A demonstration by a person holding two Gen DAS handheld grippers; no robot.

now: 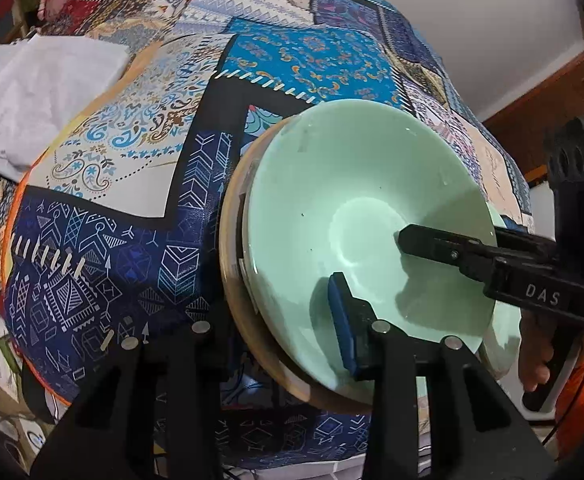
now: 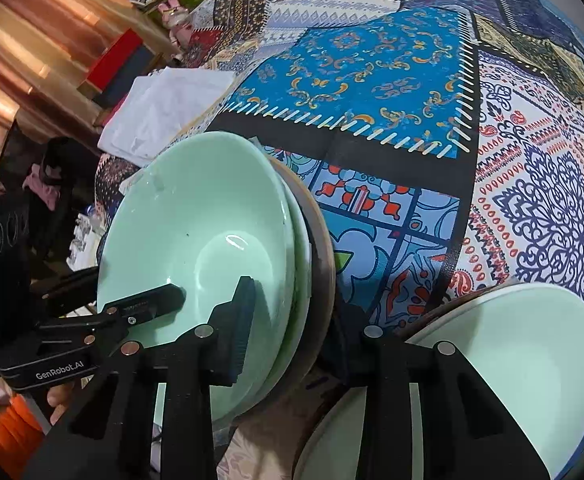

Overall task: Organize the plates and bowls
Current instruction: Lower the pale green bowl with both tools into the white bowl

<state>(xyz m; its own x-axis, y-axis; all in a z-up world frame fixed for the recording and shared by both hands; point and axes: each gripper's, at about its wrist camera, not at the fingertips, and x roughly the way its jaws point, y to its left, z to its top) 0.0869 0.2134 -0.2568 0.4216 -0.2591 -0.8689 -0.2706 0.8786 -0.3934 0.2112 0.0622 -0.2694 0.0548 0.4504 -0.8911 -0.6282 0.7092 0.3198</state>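
A pale green bowl (image 1: 364, 184) (image 2: 196, 216) lies on a green plate (image 2: 302, 248), which rests on a wooden plate (image 1: 232, 280) (image 2: 324, 240). My left gripper (image 1: 280, 316) (image 2: 128, 284) straddles one side of this stack's rim. Its blue pad lies against the bowl's inner wall and its other finger is outside the wooden plate. My right gripper (image 2: 306, 322) (image 1: 456, 236) clamps the opposite side the same way, with its outer finger partly hidden. A second green dish (image 2: 524, 360) on a wooden rim sits at the lower right of the right wrist view.
A patchwork tablecloth (image 1: 132, 200) (image 2: 372, 80) covers the table. A folded white cloth (image 1: 40, 92) (image 2: 164, 108) lies at the far left near the table edge. A person's hand (image 1: 532, 360) with an orange sleeve holds the right gripper. Clutter stands beyond the table on the left.
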